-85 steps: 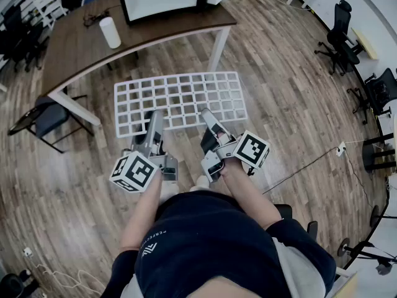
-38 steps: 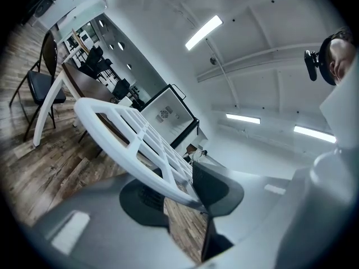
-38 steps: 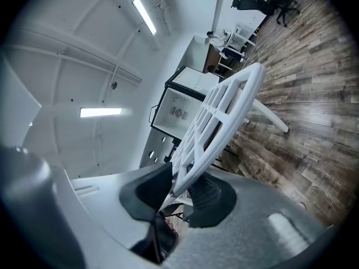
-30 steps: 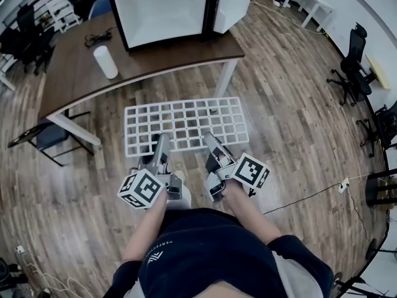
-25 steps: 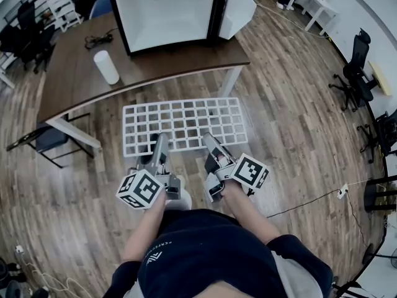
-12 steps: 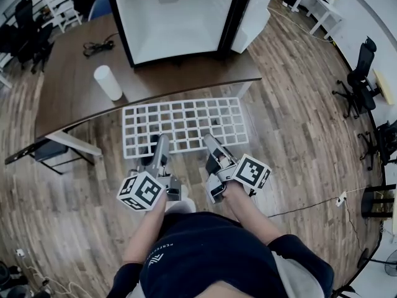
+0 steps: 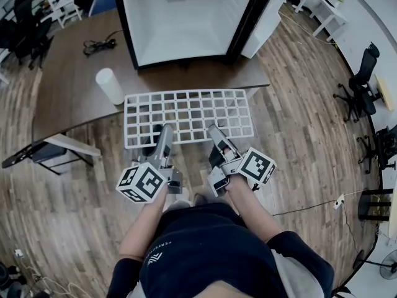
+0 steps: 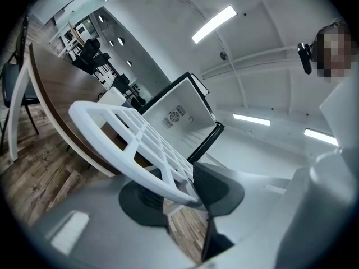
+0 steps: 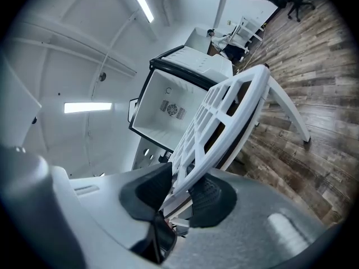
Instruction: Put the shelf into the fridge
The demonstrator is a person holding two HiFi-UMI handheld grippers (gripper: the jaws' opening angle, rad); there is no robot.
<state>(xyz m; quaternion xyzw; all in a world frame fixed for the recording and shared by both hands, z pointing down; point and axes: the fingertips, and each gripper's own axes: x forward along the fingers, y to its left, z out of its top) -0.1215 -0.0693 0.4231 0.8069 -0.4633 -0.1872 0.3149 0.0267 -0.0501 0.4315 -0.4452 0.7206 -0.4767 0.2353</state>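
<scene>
Though set fairly wide apart, clamped all the same: jaws of the left gripper (image 7: 164, 132) on the near rim of the shelf (image 7: 189, 118), left of its middle; jaws of the right gripper (image 7: 214, 131) on that same rim, right of its middle. In the left gripper view, dark pads (image 8: 219, 189) pressed on either face of the white rim bar, grid running off toward the upper left of frame. In the right gripper view, the same kind of grip: rim bar pinched between the pads (image 9: 210, 202), grid rising toward the upper right.

Held roughly level at the centre of the head view, clear of the floor (image 7: 298, 141), far part overlapping the front edge of the table (image 7: 68, 85) in the picture. Not yet in the fridge (image 7: 186, 17): open, white inside, standing on the table at top centre, door (image 7: 267, 11) swung toward the upper right.

Just left of the shelf's far left corner, a white cylinder (image 7: 110, 85) upright on the table; further toward the upper left, a black cable (image 7: 99, 44). Under the table at left, a chair (image 7: 37, 154). Near the right edge, office chairs (image 7: 356, 85) on the wood floor. At the bottom, the person's bare arms (image 7: 139, 225) and dark top.
</scene>
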